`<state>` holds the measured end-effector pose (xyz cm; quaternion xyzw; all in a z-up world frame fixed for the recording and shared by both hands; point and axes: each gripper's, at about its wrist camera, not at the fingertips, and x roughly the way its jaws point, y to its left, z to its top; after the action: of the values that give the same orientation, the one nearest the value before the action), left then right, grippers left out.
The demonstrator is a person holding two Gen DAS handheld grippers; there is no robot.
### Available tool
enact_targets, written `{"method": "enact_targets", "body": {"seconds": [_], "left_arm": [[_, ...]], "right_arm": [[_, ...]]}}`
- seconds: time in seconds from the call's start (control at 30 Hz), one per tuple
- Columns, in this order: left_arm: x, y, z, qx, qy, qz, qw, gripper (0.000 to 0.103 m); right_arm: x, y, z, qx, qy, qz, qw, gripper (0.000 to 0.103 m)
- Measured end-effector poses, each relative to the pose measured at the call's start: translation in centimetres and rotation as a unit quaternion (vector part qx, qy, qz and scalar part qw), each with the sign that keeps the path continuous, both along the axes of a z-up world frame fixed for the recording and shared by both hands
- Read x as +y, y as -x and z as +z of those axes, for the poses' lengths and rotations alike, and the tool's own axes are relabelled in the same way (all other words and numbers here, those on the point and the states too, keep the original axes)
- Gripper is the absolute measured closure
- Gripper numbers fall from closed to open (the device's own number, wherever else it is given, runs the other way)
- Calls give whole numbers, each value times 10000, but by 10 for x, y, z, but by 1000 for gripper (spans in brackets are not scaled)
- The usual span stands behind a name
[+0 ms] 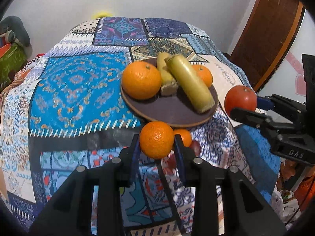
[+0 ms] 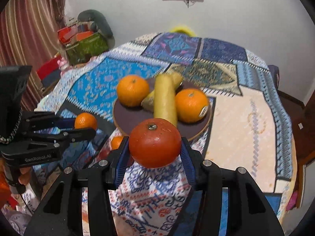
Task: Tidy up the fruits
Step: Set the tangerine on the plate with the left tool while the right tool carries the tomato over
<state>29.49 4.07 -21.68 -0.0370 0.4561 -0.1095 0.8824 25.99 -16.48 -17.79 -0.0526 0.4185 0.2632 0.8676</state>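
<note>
My left gripper [image 1: 157, 143] is shut on a small orange mandarin [image 1: 157, 139] just in front of the brown plate [image 1: 177, 116]. The plate holds two oranges [image 1: 141, 80], [image 1: 202, 74] and two yellow-green cane pieces [image 1: 190, 83]. My right gripper [image 2: 154, 147] is shut on a red-orange tomato-like fruit [image 2: 155, 142] near the plate's [image 2: 128, 118] front rim. In the right wrist view the left gripper [image 2: 84, 126] holds its mandarin [image 2: 85, 120] at left. Another mandarin [image 1: 184, 135] and a dark red fruit [image 1: 195, 147] lie below on the cloth.
A patchwork cloth [image 1: 78, 82] covers the round table. A green box of clutter [image 2: 86, 47] stands beyond the table's left. A wooden door [image 1: 269, 31] is at right. A wooden chair [image 2: 303, 118] stands at the table's right edge.
</note>
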Motion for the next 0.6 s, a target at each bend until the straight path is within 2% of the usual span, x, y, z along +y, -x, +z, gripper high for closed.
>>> {"method": "enact_targets", "body": {"seconds": [0.33, 0.6], "left_arm": [[-9, -29, -3, -44, 66, -48, 10000, 70], [-14, -51, -20, 104, 64, -134, 9998, 70]], "right_arm": [[-9, -36, 16, -262, -68, -210, 9994, 57], [-11, -62, 14, -334, -97, -263, 9991, 57]]}}
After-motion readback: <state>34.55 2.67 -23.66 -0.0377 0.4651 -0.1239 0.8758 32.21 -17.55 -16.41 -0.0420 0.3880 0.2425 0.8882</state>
